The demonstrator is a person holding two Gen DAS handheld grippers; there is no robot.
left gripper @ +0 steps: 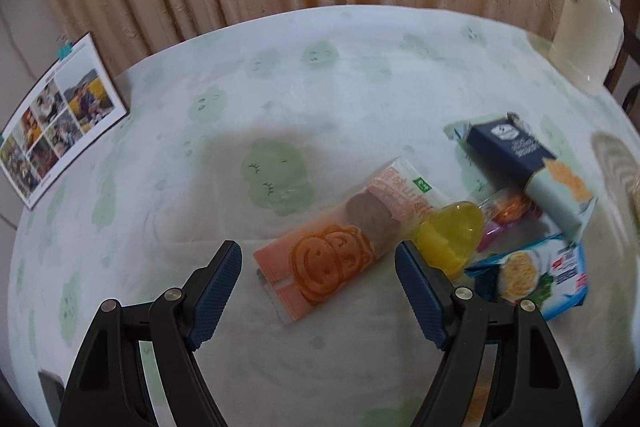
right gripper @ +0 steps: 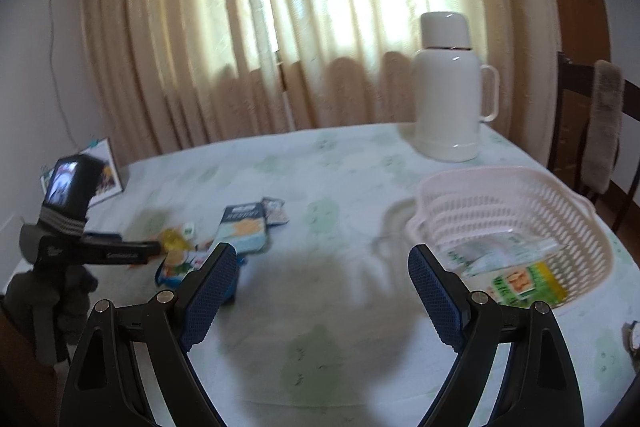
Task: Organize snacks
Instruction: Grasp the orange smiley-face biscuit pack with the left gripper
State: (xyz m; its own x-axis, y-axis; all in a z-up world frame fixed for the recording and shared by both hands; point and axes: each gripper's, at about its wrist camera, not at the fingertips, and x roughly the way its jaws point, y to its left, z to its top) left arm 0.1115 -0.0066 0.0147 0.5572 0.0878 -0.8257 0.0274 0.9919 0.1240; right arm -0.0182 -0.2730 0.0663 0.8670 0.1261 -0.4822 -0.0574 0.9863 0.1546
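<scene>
Both grippers, left gripper [left gripper: 318, 267] and right gripper [right gripper: 324, 267], are held with fingers apart, nothing clamped. Pink snack pack [left gripper: 340, 239] is framed between the left fingers, lying on the counter [left gripper: 280, 99].

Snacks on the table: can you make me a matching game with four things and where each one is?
Things:
1. pink cookie pack
2. yellow jelly cup
3. green snack bag
4. white thermos

Places:
A. inside the basket
B. standing at the far edge of the table, behind the basket
C. just ahead of the open left claw
D. touching the pink cookie pack's right side

Pairs: 1-C, 2-D, 3-A, 4-B
</scene>
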